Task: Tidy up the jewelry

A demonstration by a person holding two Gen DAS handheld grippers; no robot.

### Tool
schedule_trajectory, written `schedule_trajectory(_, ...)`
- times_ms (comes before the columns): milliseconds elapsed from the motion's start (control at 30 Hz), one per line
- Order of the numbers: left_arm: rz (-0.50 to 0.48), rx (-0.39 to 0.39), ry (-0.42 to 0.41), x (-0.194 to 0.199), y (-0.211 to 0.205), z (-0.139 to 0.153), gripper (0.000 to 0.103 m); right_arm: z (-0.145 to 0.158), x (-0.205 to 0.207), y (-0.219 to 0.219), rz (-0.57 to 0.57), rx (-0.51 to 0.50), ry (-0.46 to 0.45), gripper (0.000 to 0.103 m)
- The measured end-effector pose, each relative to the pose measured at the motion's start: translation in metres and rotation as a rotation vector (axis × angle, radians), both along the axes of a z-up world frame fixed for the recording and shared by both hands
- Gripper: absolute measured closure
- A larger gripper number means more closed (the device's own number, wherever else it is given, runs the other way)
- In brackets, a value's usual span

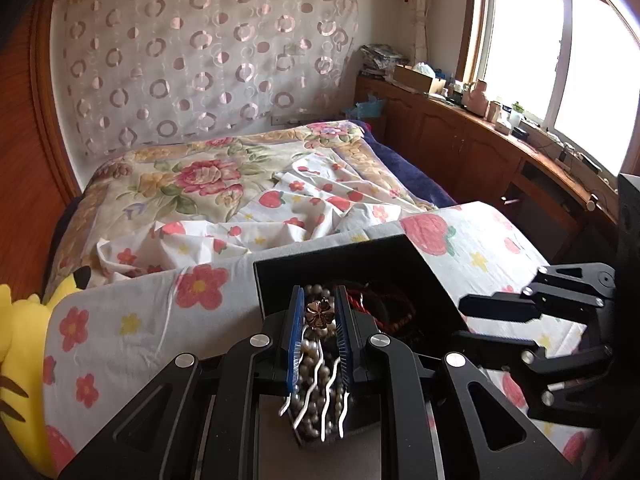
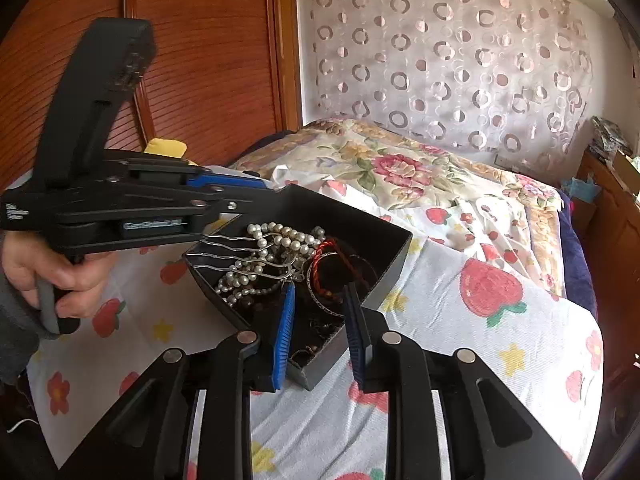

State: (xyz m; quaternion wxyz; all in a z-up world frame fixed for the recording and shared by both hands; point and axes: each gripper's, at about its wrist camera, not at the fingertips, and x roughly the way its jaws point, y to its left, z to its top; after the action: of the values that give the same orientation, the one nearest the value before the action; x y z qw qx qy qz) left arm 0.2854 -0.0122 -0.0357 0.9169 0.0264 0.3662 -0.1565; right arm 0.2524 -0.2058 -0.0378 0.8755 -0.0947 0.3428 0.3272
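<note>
Floral quilt [image 1: 192, 176], yellow plush toy [image 1: 16, 344], circle-patterned curtain [image 2: 448, 60], window [image 1: 560, 52].

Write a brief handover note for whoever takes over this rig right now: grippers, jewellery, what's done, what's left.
Left gripper: shut on the pearl hair comb, over the black box.
Right gripper: open, empty, above the box's near corner.
Things: pearl strands and red cord bracelet lie tangled in the box, on the strawberry sheet.
Done: comb gripped; nothing seems laid out yet.
Left: probably place the comb, then separate the rest.
</note>
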Motion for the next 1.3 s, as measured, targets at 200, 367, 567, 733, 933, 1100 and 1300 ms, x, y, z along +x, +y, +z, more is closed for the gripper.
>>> schedule_trajectory(200,0.031,0.014,0.001,0.007,-0.001,-0.002,0.066,0.002,-0.001,-0.004,-0.011,0.003,-0.005,0.072)
schedule_trajectory(367,0.061,0.029,-0.011,0.001,0.001,0.0,0.036,0.005,-0.008,-0.008,-0.035,0.005,-0.015,0.066)
schedule_trajectory(567,0.11,0.045,-0.042,-0.021,0.006,0.005,0.014,0.006,-0.026,-0.017,-0.09,0.017,-0.028,0.054)
schedule_trajectory(733,0.147,0.042,-0.057,-0.053,0.011,0.008,0.008,0.009,-0.047,-0.026,-0.162,0.032,-0.052,0.025)
schedule_trajectory(933,0.169,0.029,-0.102,-0.111,0.012,0.012,0.008,0.013,-0.078,-0.034,-0.251,0.05,-0.088,0.003)
schedule_trajectory(1100,0.199,0.03,-0.134,-0.152,0.012,0.02,0.008,0.019,-0.101,-0.036,-0.278,0.076,-0.095,0.003)
schedule_trajectory(1300,0.229,0.039,-0.191,-0.193,0.012,0.034,0.008,0.036,-0.134,-0.039,-0.326,0.107,-0.143,0.003)
